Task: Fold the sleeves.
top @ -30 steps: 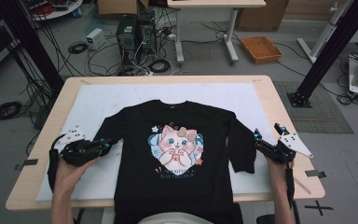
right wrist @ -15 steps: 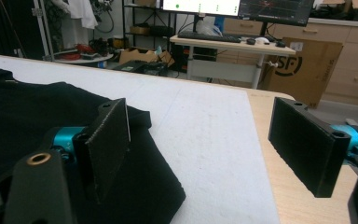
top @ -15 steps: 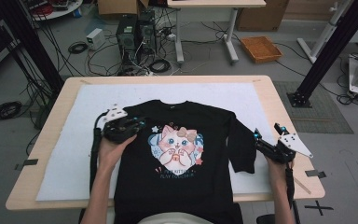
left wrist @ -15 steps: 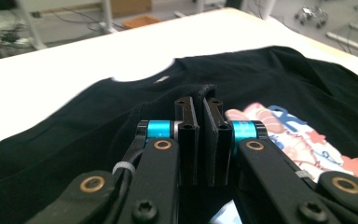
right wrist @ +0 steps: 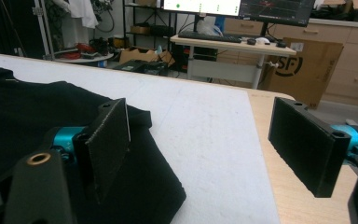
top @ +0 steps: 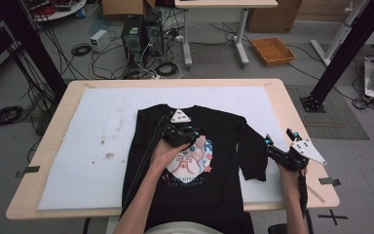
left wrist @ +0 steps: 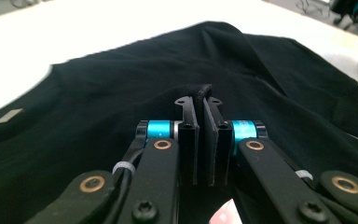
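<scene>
Black sweatshirt (top: 209, 161) with a cartoon print lies flat on the white mat (top: 97, 146) covering the table (top: 292, 97), body towards the person, collar at the far side. Its left sleeve is folded across the chest: our left gripper (top: 177, 132) sits over the print, clenched on a pinch of black fabric (left wrist: 200, 91), a small fold poking up between the pads in the left gripper view. Our right gripper (top: 280, 153) rests at the table's right edge just beside the other sleeve (top: 251, 151), jaws wide apart with nothing between them; the right gripper view shows the sleeve cuff (right wrist: 140, 116) below its left pad.

Handling, as we judge it: soft, light, limp knit, not fragile. It drapes and drags, so layers can slide or bunch. Best to grasp at an edge or cuff, pinching a thin fold; the right sleeve's cuff looks like the next hold.
</scene>
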`<state>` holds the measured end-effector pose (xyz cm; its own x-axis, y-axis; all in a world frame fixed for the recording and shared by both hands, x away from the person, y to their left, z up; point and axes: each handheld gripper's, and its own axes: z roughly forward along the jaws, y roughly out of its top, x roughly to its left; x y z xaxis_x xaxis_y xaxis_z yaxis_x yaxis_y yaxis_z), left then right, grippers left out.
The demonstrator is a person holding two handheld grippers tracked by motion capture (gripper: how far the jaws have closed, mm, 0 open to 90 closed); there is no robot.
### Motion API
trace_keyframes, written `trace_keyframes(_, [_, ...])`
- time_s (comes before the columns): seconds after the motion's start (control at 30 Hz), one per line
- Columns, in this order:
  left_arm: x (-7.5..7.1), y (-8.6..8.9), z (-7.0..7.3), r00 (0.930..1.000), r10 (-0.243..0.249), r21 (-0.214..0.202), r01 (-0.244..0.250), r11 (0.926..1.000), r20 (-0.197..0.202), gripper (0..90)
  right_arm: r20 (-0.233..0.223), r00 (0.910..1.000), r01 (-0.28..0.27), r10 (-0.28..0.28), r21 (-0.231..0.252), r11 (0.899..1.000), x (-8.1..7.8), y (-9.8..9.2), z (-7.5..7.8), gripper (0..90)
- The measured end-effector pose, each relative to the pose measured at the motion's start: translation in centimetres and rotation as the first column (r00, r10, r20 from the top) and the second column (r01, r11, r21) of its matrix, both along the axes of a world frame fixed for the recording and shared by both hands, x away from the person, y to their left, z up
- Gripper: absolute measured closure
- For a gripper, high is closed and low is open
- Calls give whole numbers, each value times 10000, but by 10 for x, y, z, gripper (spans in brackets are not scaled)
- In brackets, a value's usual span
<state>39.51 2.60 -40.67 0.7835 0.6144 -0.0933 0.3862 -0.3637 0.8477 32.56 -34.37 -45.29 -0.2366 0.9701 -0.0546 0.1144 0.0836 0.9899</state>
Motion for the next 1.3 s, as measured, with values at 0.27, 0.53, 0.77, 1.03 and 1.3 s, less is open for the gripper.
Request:
trace_keyframes(0.27, [7,-25,-20,9972,-384,537,418,9977,-638,847,9,10000,5,-5,-46,10000,0,0,0,205])
trace_keyframes(0.53, [8,-34,-31,9921,-595,953,702,9930,-1108,845,9,10000,-2,2,-84,10000,0,0,0,205])
trace_keyframes(0.77, [12,-40,-36,9910,-566,728,658,9952,-1214,844,10,10000,18,-18,-97,10000,0,0,0,205])
trace_keyframes(1.03, [10,-45,-39,9891,-901,762,994,9921,-1169,688,4,10000,5,-5,-88,10000,0,0,0,205])
trace_keyframes(1.3, [-5,-33,-27,9960,-747,996,792,9919,-489,378,76,10000,-10,10,-85,10000,0,0,0,204])
